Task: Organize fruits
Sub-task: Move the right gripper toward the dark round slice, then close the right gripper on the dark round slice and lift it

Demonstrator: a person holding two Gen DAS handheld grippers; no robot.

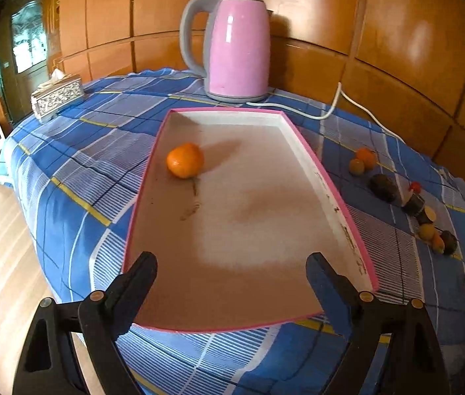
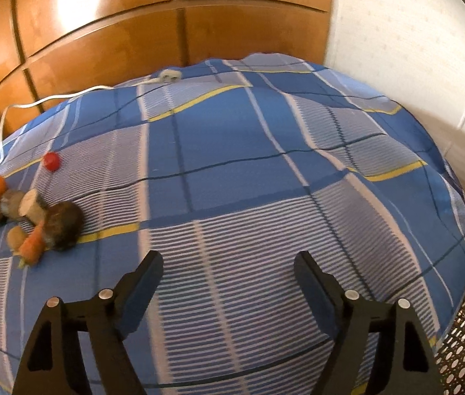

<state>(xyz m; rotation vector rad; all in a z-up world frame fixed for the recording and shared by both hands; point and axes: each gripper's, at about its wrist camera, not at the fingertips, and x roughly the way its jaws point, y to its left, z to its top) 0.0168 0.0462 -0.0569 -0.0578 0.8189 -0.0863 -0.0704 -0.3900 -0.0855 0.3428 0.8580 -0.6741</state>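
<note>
Orange and round, one mandarin (image 1: 185,160) lies alone in our pink-rimmed shallow tray (image 1: 357,242). We hold both the left gripper (image 1: 231,265) and right gripper (image 2: 228,263) wide apart, empty, above the blue checked tablecloth (image 2: 265,171).

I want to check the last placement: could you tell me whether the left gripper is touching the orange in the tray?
Apart. The left wrist view shows the left gripper open and empty, with bare tray floor between its fingertips and the orange.
</note>
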